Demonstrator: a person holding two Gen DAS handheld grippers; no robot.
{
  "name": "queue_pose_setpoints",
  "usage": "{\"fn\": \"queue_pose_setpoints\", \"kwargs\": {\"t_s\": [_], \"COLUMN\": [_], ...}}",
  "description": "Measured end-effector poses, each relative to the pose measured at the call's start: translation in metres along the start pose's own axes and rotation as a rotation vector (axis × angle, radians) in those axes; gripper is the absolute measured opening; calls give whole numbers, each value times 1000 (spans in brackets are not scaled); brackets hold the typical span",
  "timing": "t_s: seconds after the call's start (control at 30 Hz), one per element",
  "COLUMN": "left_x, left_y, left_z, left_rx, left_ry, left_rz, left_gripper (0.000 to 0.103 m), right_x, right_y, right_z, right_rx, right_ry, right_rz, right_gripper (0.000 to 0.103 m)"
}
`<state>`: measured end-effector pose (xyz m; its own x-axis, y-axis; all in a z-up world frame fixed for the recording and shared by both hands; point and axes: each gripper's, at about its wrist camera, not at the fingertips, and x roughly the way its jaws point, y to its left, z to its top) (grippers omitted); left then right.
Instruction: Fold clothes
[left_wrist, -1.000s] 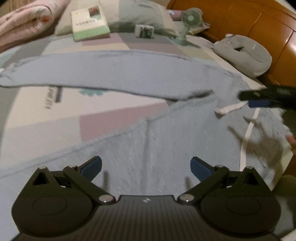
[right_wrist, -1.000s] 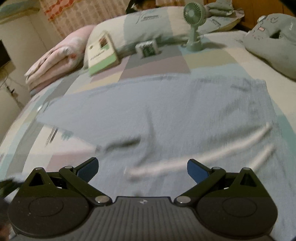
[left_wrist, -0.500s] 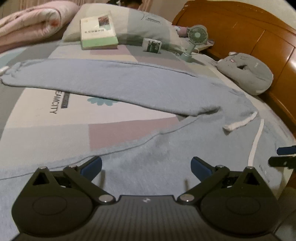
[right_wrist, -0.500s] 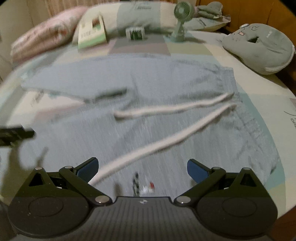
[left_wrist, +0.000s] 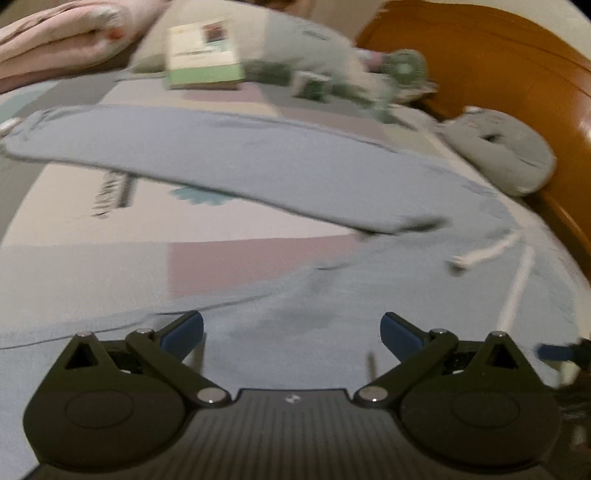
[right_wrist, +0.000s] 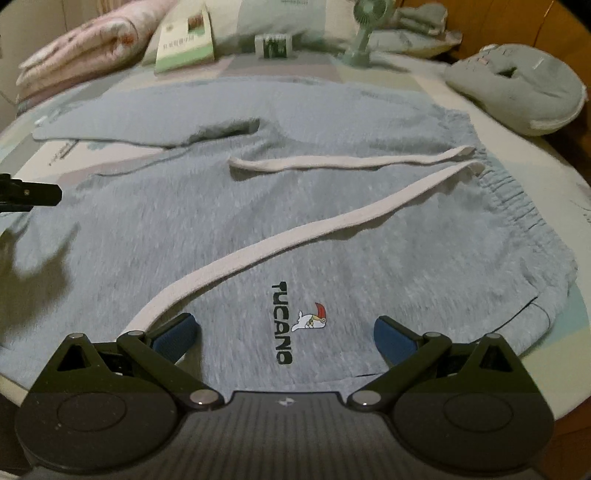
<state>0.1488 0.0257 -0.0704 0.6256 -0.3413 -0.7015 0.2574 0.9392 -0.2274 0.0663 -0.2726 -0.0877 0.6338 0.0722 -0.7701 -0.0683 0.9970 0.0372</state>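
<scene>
Light blue-grey sweatpants lie flat on the bed with the legs spread in a V. The waistband is at the right, and two white drawstrings trail across the front. A TUCANO logo shows near the front edge. In the left wrist view the far leg stretches to the left. My right gripper hovers open over the logo area. Over the near leg, my left gripper is open too. Neither holds anything.
At the head of the bed lie a pink quilt, a green book, a small box, a green desk fan and a grey plush cushion. A wooden headboard is at the right.
The right gripper has pulled back toward the near bed edge, so the logo and waistband now show. The left wrist view has shifted slightly and blurred. Both grippers stay open.
</scene>
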Motion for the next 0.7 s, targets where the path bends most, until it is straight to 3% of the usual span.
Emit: {"fn": "queue_pose_setpoints", "kwargs": {"t_s": [0.2, 0.3, 0.5, 0.7], "left_x": [19, 36, 15, -7], "left_y": [-36, -38, -48, -54], "left_z": [-5, -4, -1, -30], "left_rx": [78, 53, 58, 91], "left_ry": [18, 21, 59, 119], "left_rz": [-92, -35, -43, -81], "left_gripper": [102, 101, 102, 102], "right_x": [-1, -3, -5, -5], "right_y": [0, -1, -2, -2], "right_z": [-3, -5, -8, -10], "right_rx": [-21, -35, -50, -53], "right_ry": [-31, -26, -30, -40], "right_rz": [9, 18, 26, 26], "right_gripper": [103, 103, 103, 103]}}
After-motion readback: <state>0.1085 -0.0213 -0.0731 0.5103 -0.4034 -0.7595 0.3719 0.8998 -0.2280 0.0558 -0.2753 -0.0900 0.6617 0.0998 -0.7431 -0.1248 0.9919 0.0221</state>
